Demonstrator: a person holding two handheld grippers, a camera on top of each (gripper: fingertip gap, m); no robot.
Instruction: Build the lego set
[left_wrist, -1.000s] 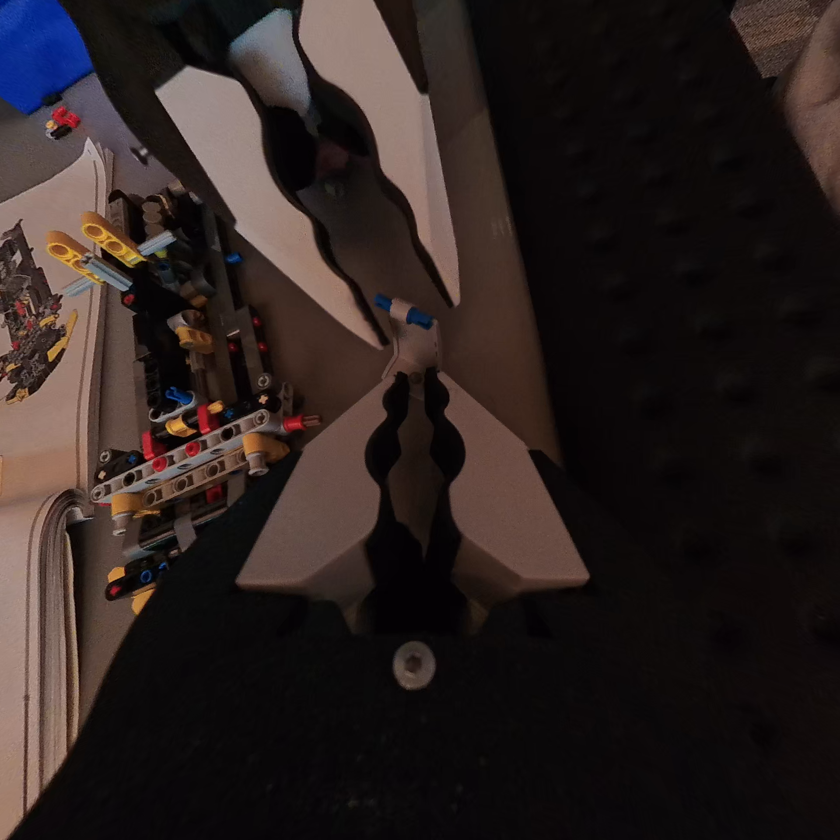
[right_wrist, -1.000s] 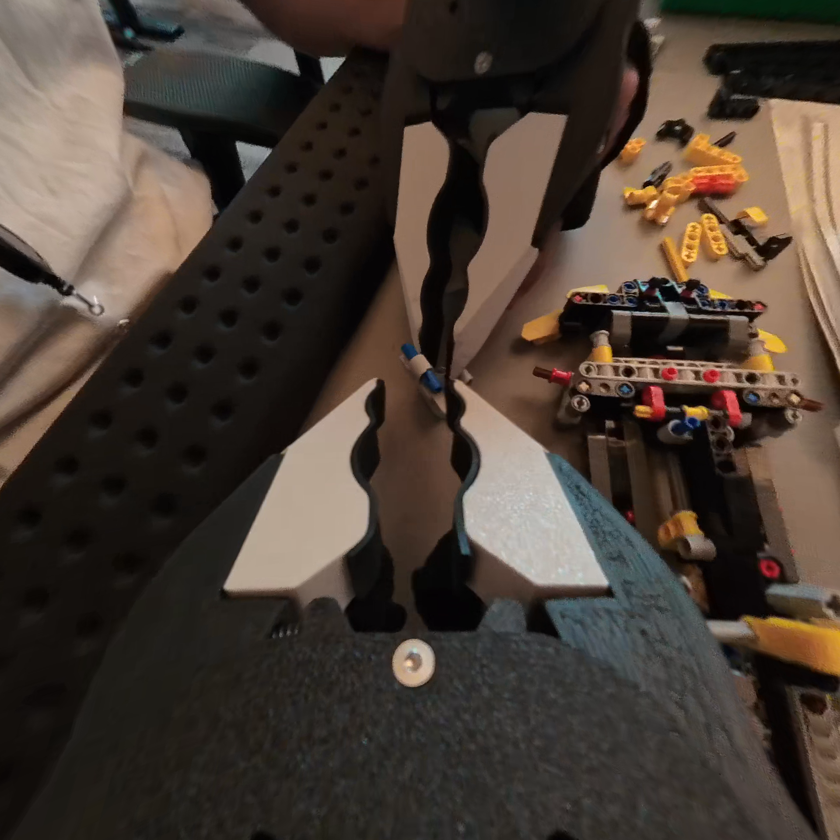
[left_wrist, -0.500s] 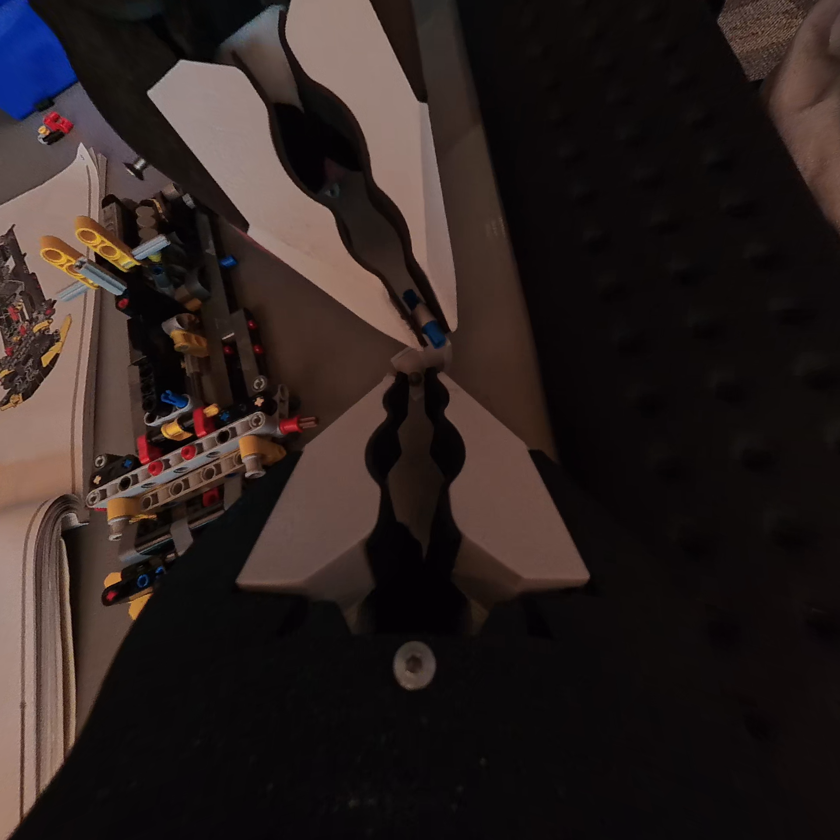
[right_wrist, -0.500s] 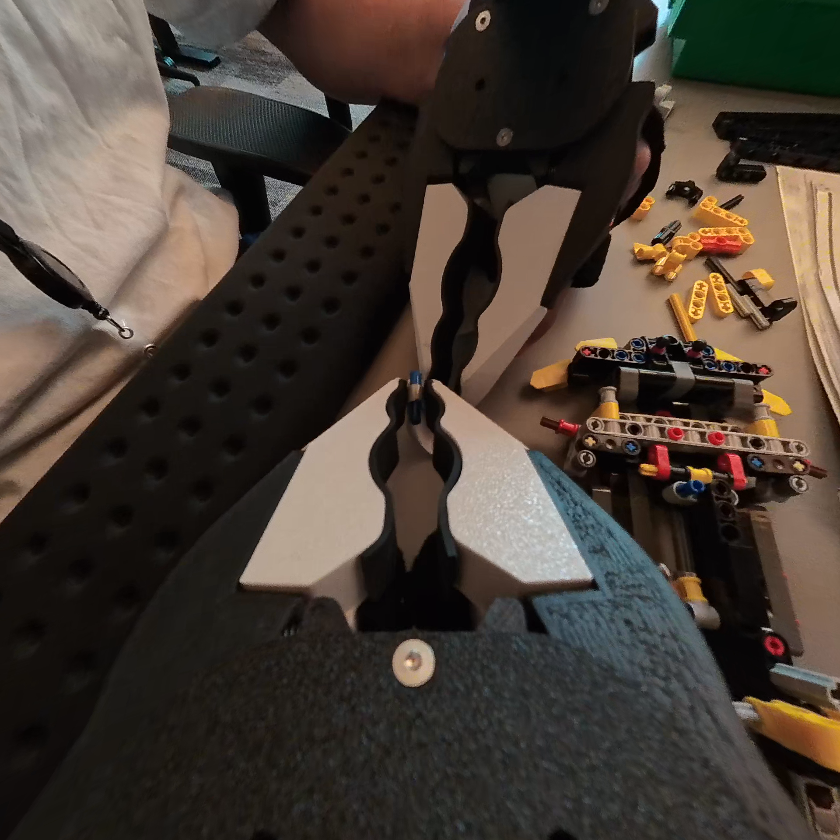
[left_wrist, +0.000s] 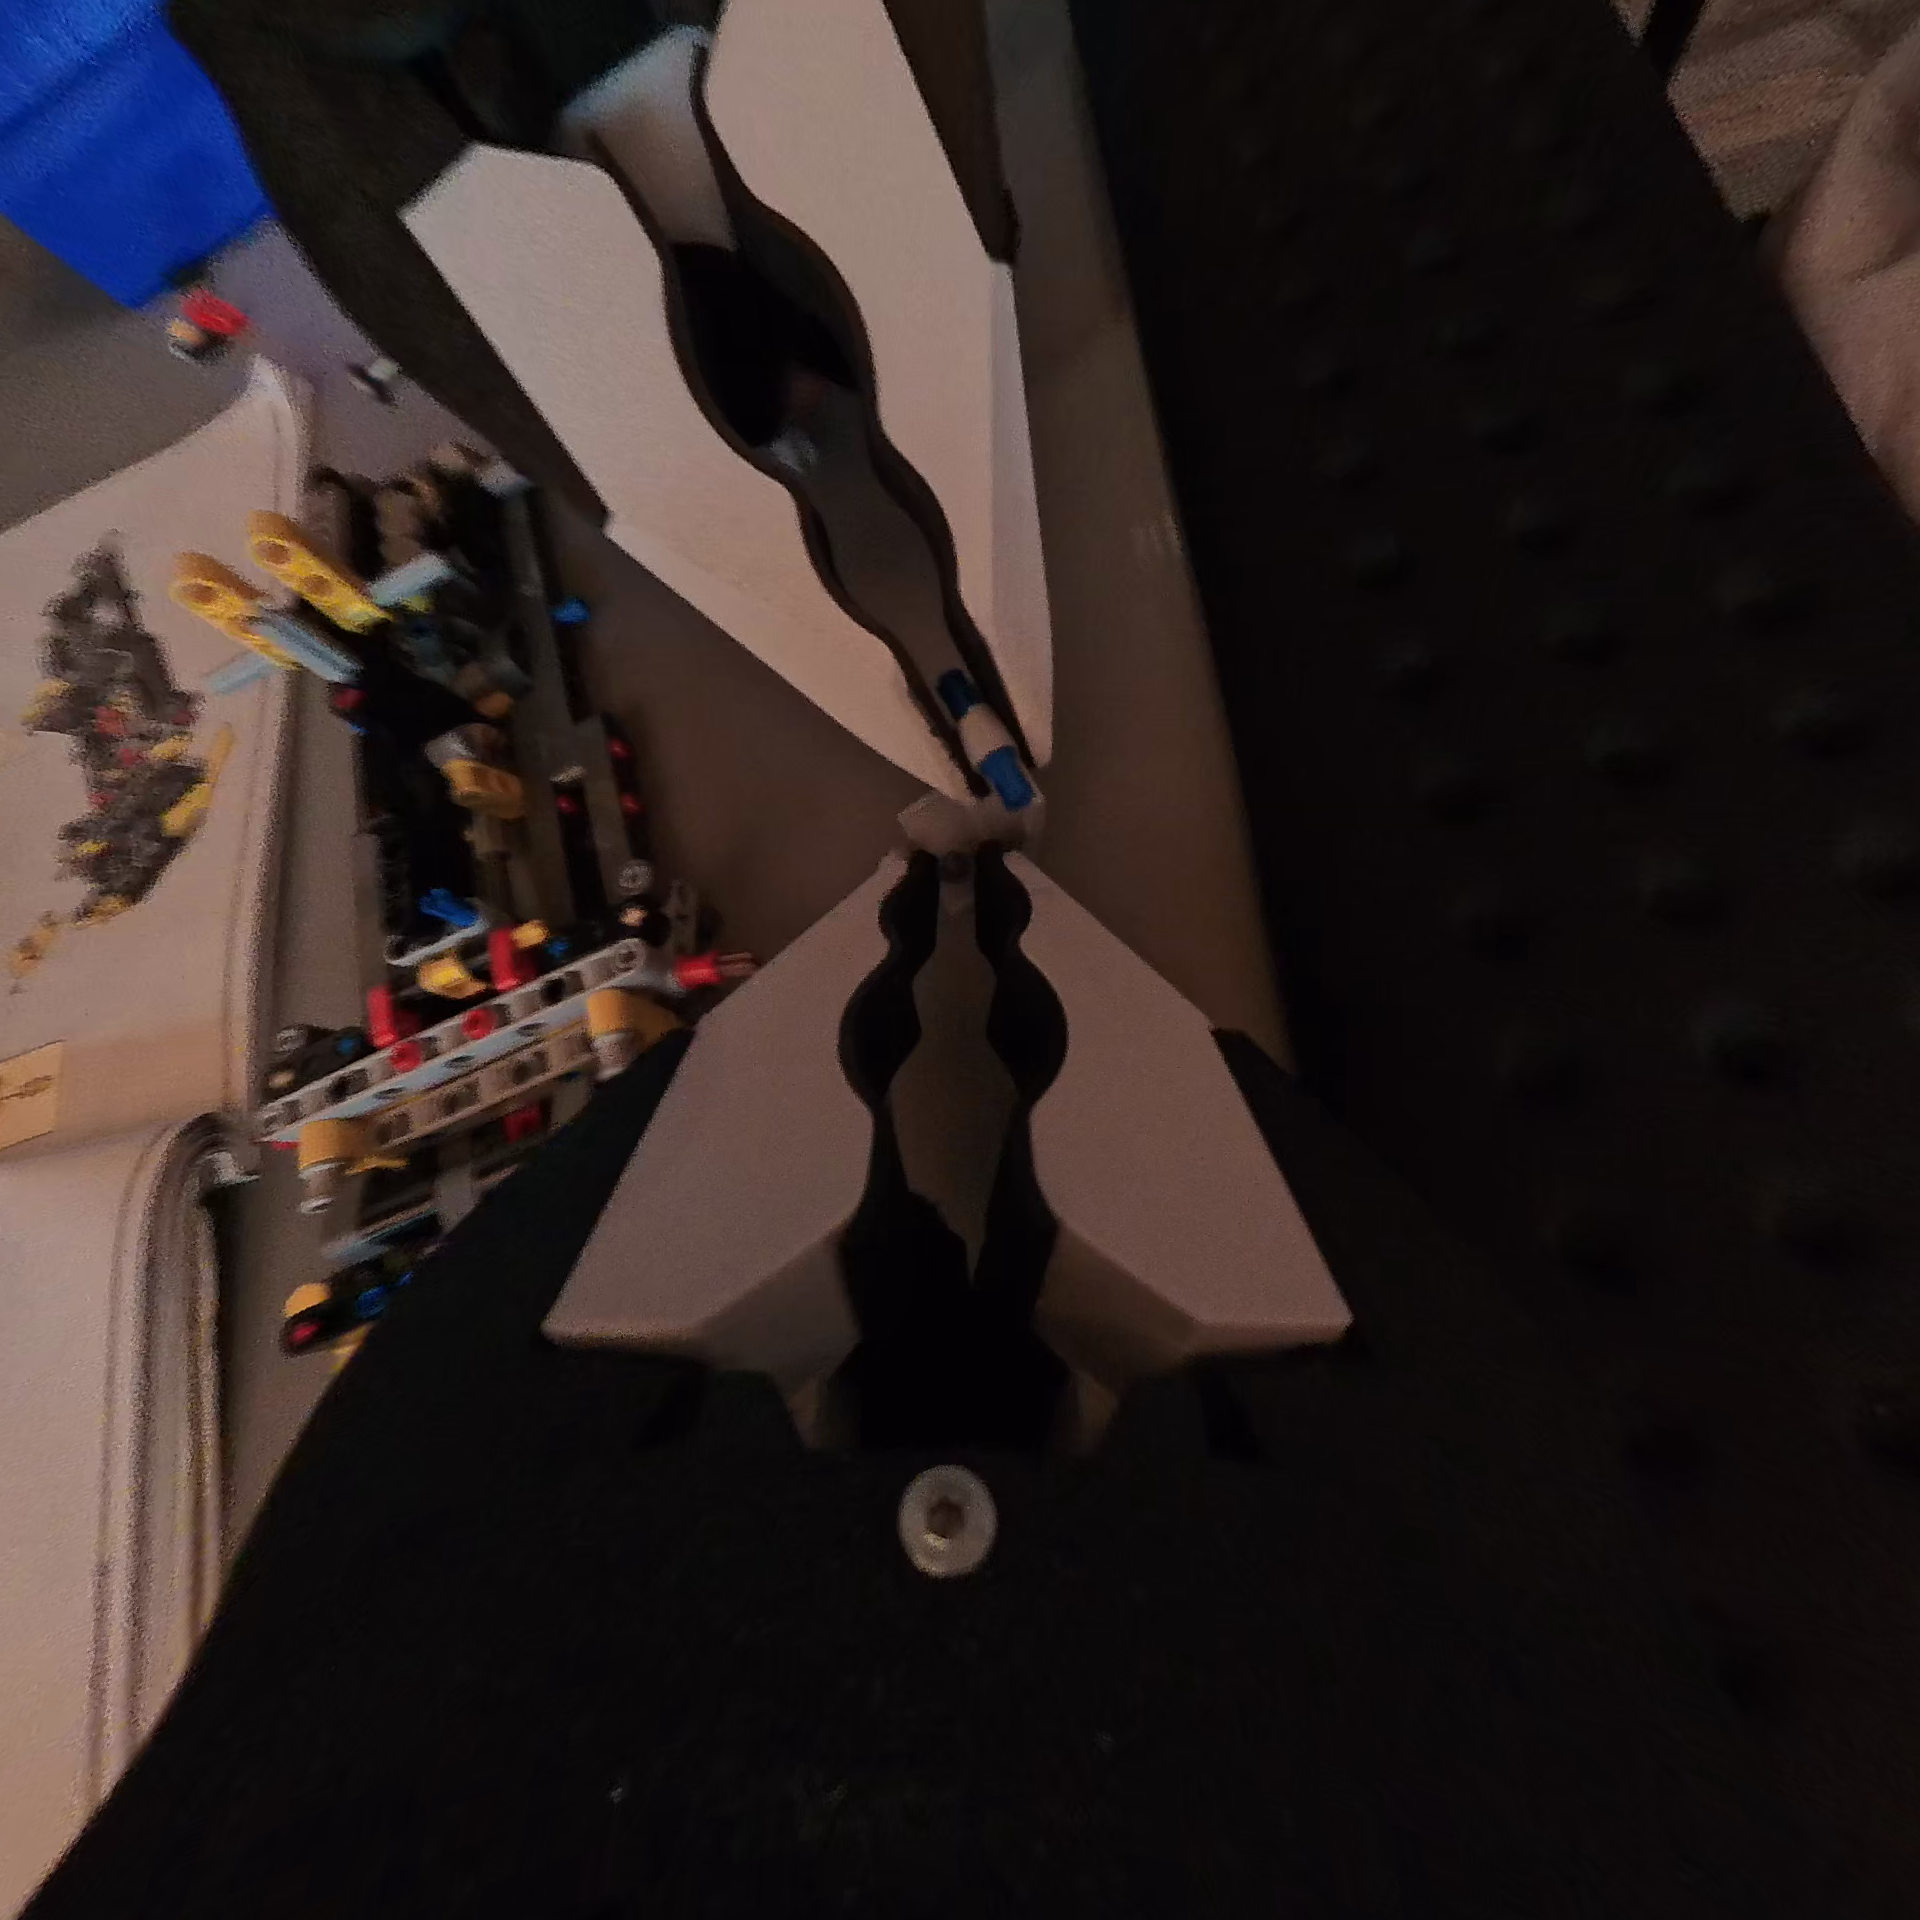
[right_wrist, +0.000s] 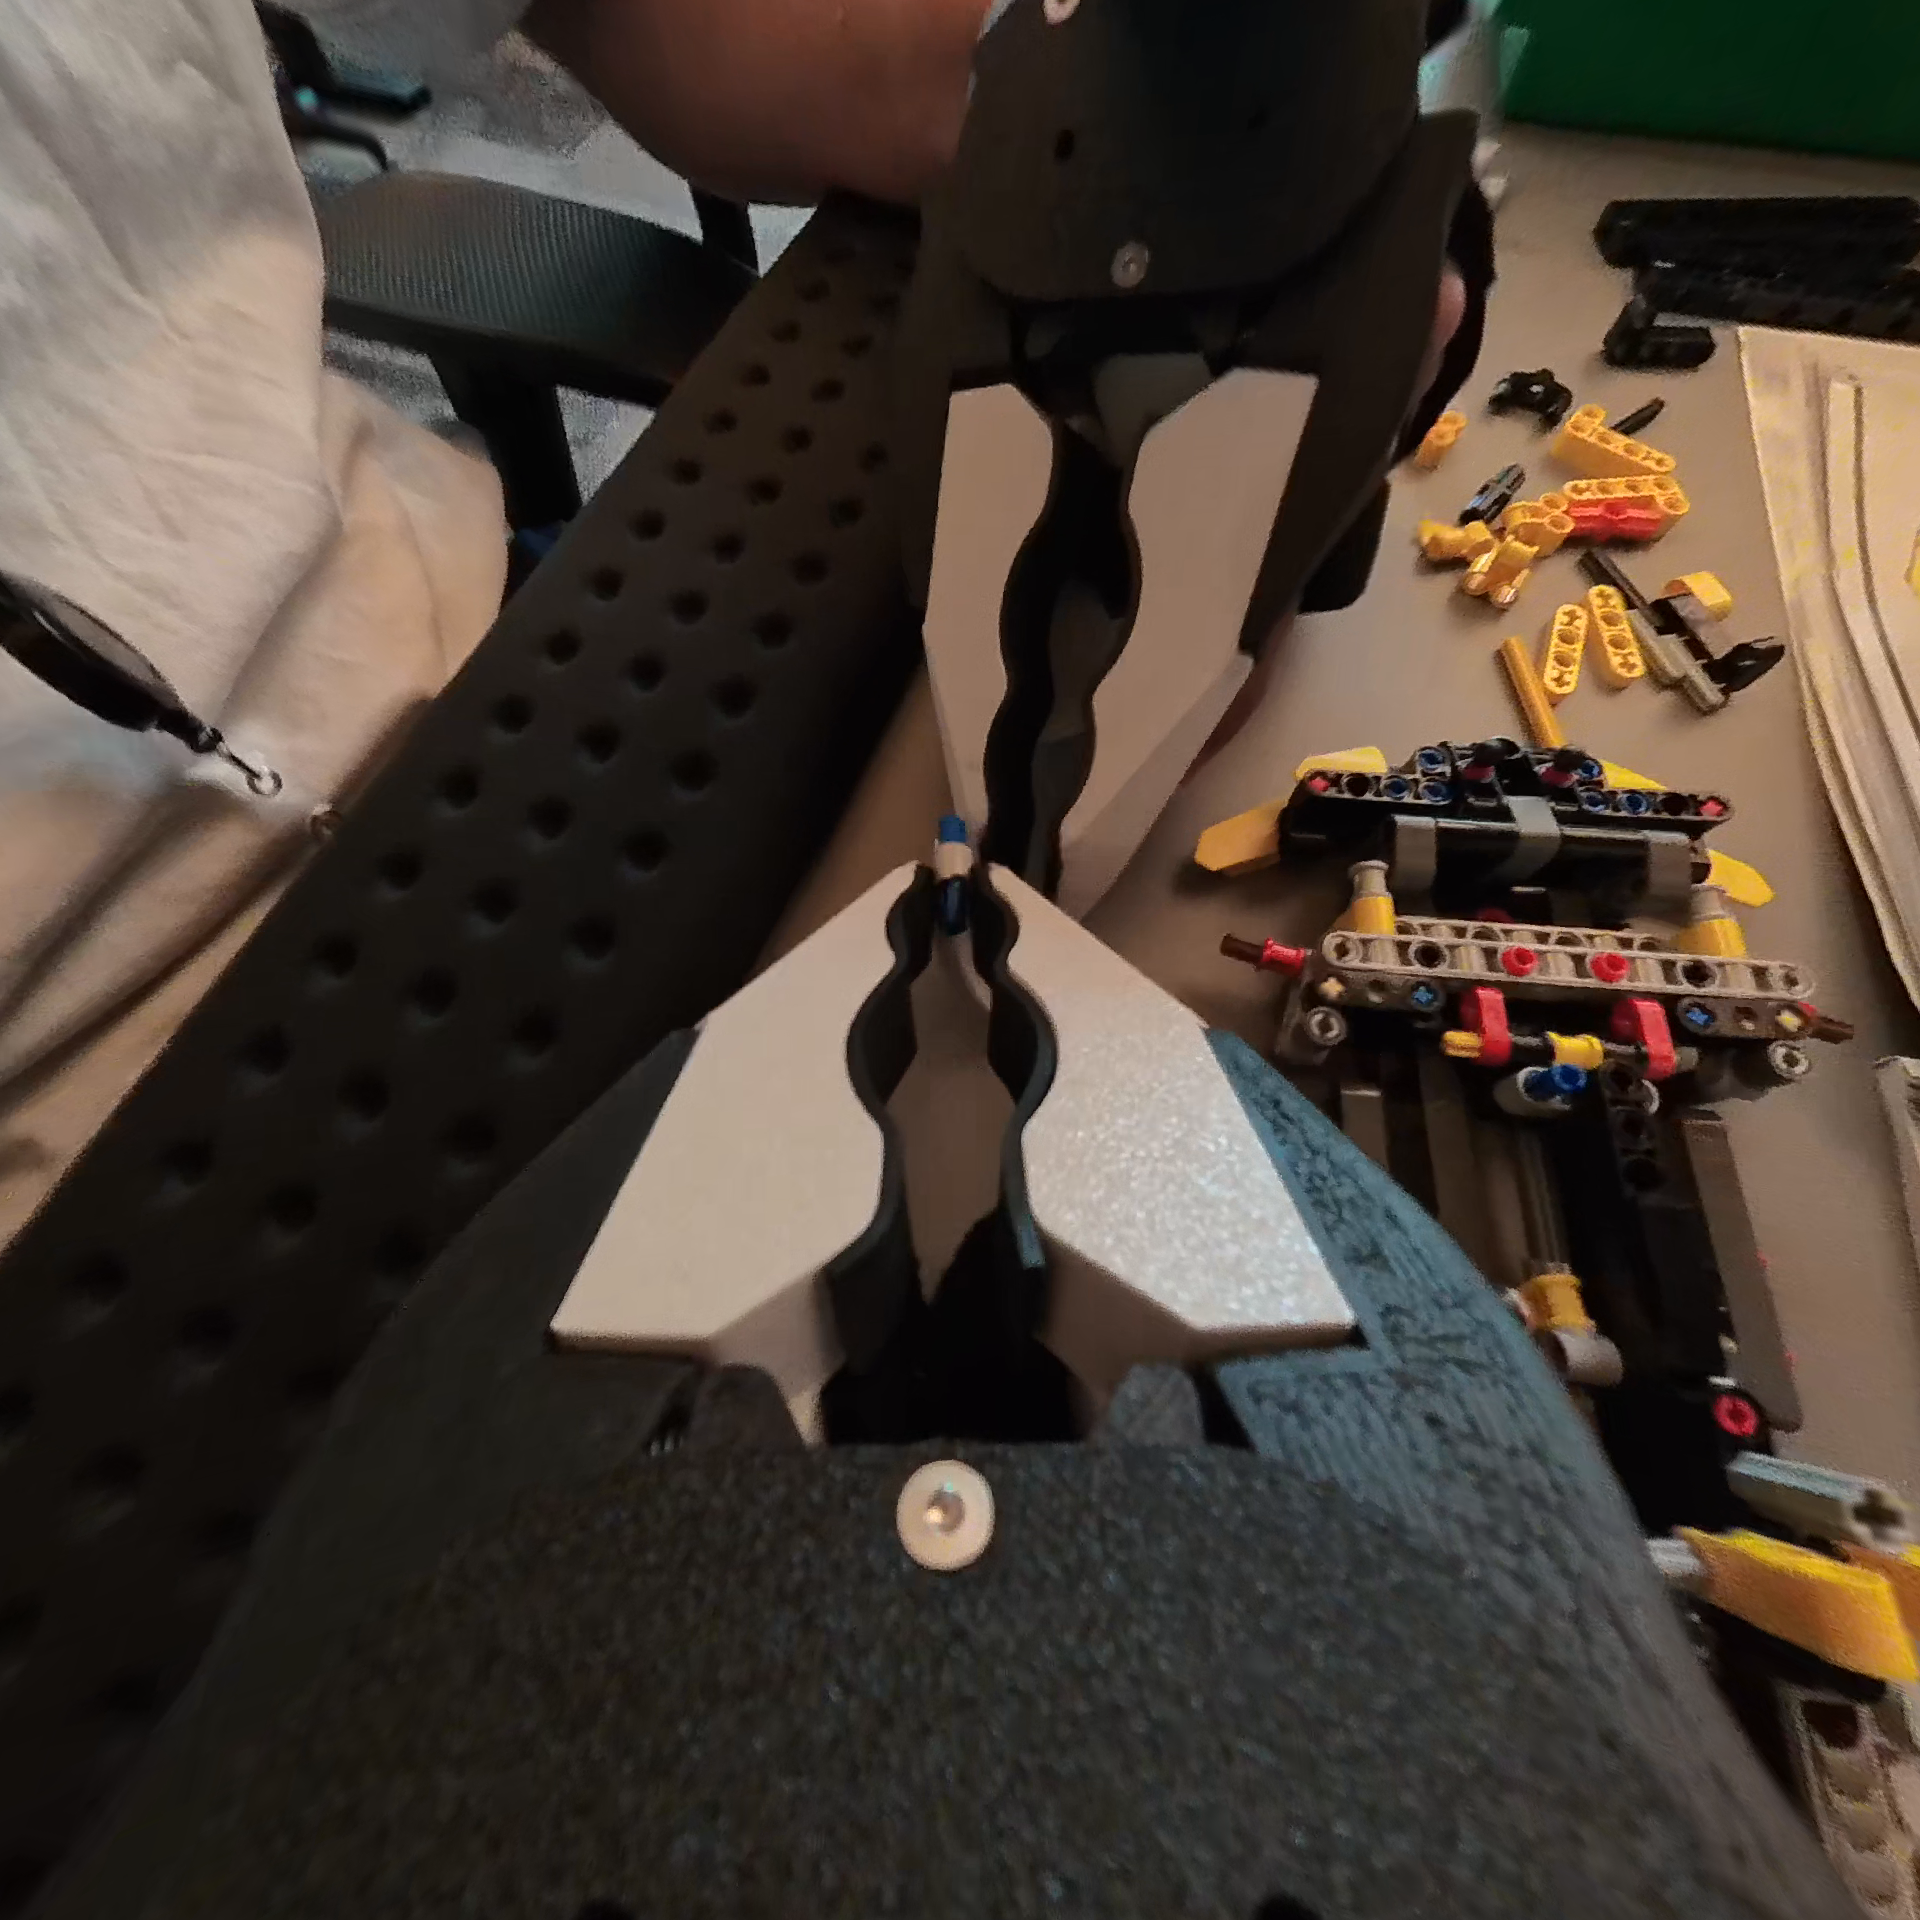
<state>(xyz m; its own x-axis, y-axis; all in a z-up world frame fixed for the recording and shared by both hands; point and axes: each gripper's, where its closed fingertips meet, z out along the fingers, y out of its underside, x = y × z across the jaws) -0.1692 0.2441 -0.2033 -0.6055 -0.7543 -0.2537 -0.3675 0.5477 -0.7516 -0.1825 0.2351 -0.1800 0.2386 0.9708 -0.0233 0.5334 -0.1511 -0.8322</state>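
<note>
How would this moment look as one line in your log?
left gripper: shut on white connector | right gripper: shut on blue pin | model: on table

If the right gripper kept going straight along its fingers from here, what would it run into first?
Most likely the left gripper: its tips sit almost nose to nose with the right gripper, which is pinching the blue and white pin. Depth between the tips is hard to judge.
</note>
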